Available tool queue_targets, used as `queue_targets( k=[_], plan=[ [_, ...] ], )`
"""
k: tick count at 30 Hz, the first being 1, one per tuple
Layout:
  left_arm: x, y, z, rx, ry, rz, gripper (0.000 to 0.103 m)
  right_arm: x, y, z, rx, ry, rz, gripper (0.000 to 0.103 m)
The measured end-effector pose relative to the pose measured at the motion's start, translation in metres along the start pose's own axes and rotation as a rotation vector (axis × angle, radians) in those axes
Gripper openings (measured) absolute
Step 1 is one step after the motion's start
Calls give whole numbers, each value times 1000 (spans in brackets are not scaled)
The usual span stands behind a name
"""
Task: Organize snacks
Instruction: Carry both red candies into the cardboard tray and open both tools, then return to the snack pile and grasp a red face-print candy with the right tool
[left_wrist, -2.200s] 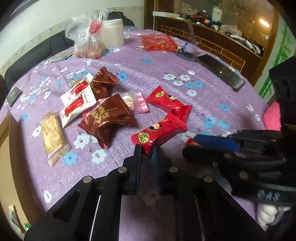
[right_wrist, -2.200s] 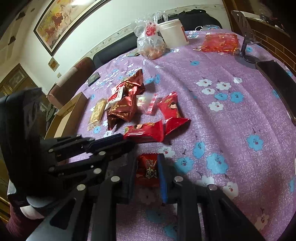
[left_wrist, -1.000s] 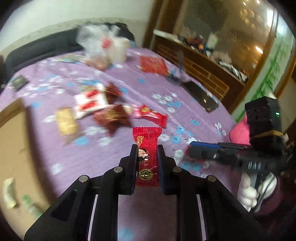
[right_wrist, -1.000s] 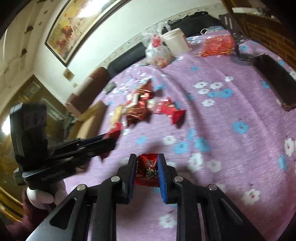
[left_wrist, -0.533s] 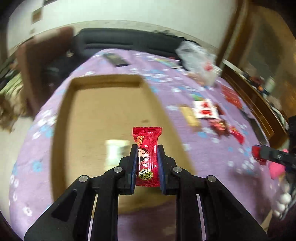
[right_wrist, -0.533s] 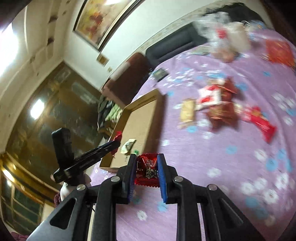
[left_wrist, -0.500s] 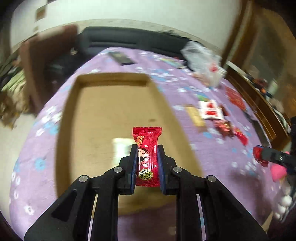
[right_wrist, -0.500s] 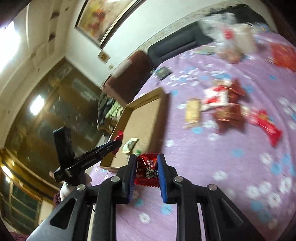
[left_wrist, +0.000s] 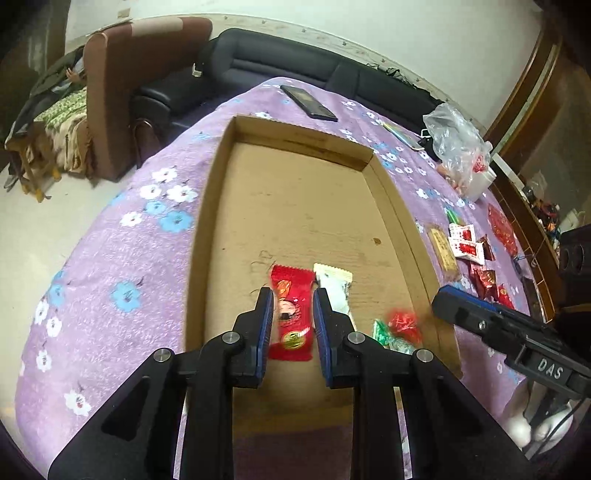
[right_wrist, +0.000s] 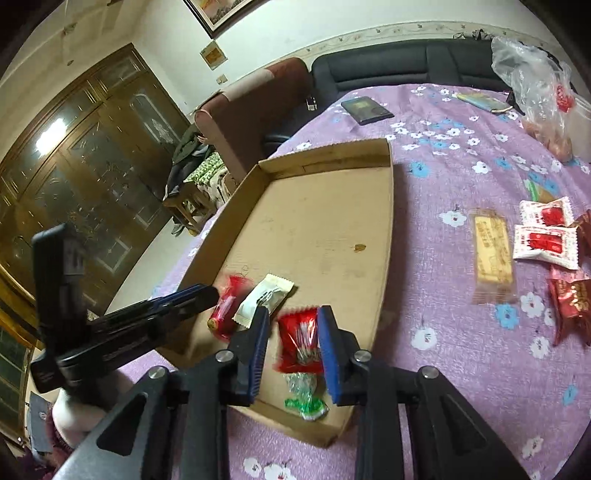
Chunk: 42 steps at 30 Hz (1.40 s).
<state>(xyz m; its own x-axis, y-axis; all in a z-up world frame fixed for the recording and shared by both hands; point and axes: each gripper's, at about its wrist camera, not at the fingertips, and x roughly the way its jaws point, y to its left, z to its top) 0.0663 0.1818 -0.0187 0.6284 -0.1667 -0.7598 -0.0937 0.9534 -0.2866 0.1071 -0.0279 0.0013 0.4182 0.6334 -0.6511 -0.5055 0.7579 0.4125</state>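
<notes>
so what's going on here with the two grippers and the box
A person is sorting wrapped snacks into a shallow cardboard box on a purple floral tablecloth, a handheld gripper in each hand. The left gripper and right gripper each have a red snack between loosened jaws; the right's have just been opening. A white packet and green candy already lie inside.

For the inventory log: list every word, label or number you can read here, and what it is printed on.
"DAS": white letters on the side of the right gripper.
Red snack packet between the left gripper fingers: printed design, too small to read.
White-and-red packets and golden bar: print illegible.
</notes>
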Motion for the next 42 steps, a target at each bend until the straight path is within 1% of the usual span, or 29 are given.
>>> queue_targets(
  k=[4,8,9,11,14,17,19,21,23,25,26,28,29,30,31,32,33,35,36,37,38,39,40,42],
  plan=[
    [-12,-6,-2,3,-20,4,20,-13,-3,0,6,-27,-9,31],
    [-37,-32,-6,47,-73,-29,20,-51,-10,-8,7,-83,-25,34],
    [-43,-40,-7,57,-88,-40,20,-61,-12,-11,8,-96,-34,35],
    [-60,-59,-11,82,-120,-67,20,-84,-20,-18,16,-128,-54,39],
    [-79,-87,-16,120,-156,-109,20,-125,-36,-33,33,-184,-82,39],
    [-100,-118,-26,166,-188,-160,20,-166,-52,-49,71,-242,-85,40],
    [-112,-139,-31,197,-211,-190,20,-191,-61,-56,98,-278,-86,44],
    [-123,-157,-37,218,-233,-229,20,-215,-68,-61,109,-321,-103,45],
    [-134,-173,-39,235,-261,-262,20,-237,-71,-64,110,-359,-128,45],
    [-141,-185,-41,250,-299,-277,20,-254,-71,-67,105,-399,-135,45],
    [-144,-190,-41,252,-310,-289,20,-262,-69,-69,99,-415,-130,45],
    [-146,-200,-41,251,-315,-317,20,-277,-68,-71,106,-440,-88,45],
    [-147,-203,-41,250,-323,-324,20,-283,-68,-72,108,-452,-80,45],
    [-149,-204,-42,250,-328,-326,20,-289,-65,-73,104,-468,-97,45],
    [-151,-206,-41,251,-328,-337,20,-294,-61,-75,95,-493,-123,45],
    [-155,-208,-41,255,-329,-356,20,-300,-59,-78,86,-535,-127,45],
    [-159,-209,-42,260,-338,-366,20,-306,-57,-81,84,-580,-120,47],
    [-172,-212,-43,261,-374,-372,20,-319,-58,-88,119,-673,-66,56],
    [-178,-213,-43,261,-383,-379,20,-323,-63,-90,177,-682,6,59],
    [-188,-215,-42,261,-392,-392,20,-322,-70,-87,237,-625,101,59],
    [-197,-217,-40,267,-397,-400,20,-320,-73,-83,268,-559,172,59],
    [-206,-218,-39,273,-401,-406,20,-319,-71,-77,261,-488,203,59],
    [-220,-221,-34,281,-405,-418,20,-322,-63,-72,227,-457,161,59],
    [-250,-226,-21,303,-421,-423,20,-344,-41,-60,133,-455,-8,59]
  ],
)
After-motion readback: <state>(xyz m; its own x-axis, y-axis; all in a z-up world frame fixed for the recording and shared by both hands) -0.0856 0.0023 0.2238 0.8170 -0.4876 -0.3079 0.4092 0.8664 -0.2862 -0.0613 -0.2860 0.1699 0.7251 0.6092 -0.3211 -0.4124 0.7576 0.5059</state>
